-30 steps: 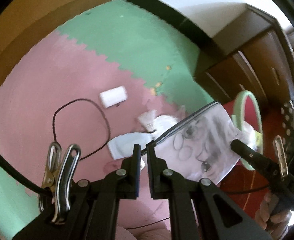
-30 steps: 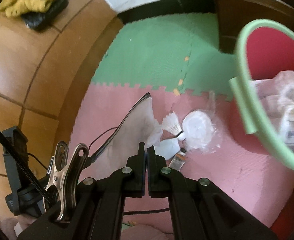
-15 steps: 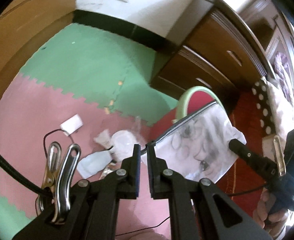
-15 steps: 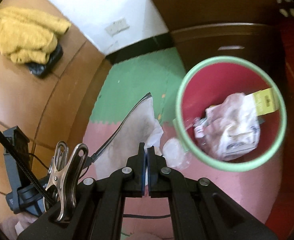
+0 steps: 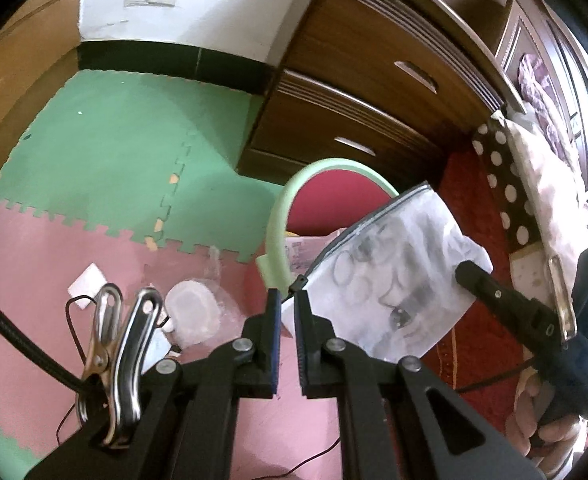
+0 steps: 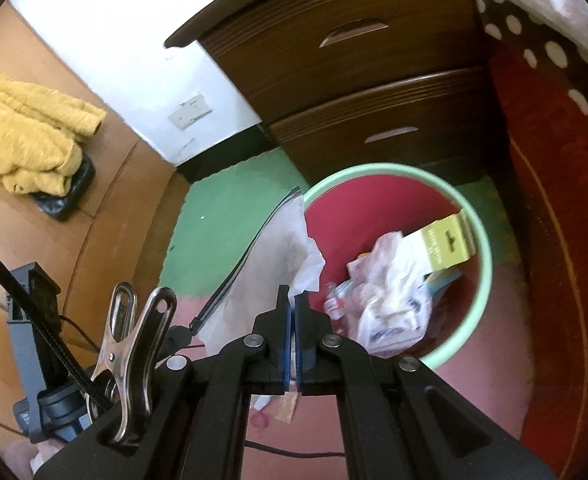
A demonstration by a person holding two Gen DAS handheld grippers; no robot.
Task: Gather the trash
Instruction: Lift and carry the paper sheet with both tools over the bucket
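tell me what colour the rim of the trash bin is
Pale mint green, around a red inside; the bin rim shows best in the right wrist view.

Bright daylight, heavy fisheye warp.
My views bend hard at the rims into black corners; the wall (image 5: pixel 198 8) blows out white, the clip (image 6: pixel 134 344) glints, and the trash in the bin (image 6: pixel 390 292) smears with motion blur.
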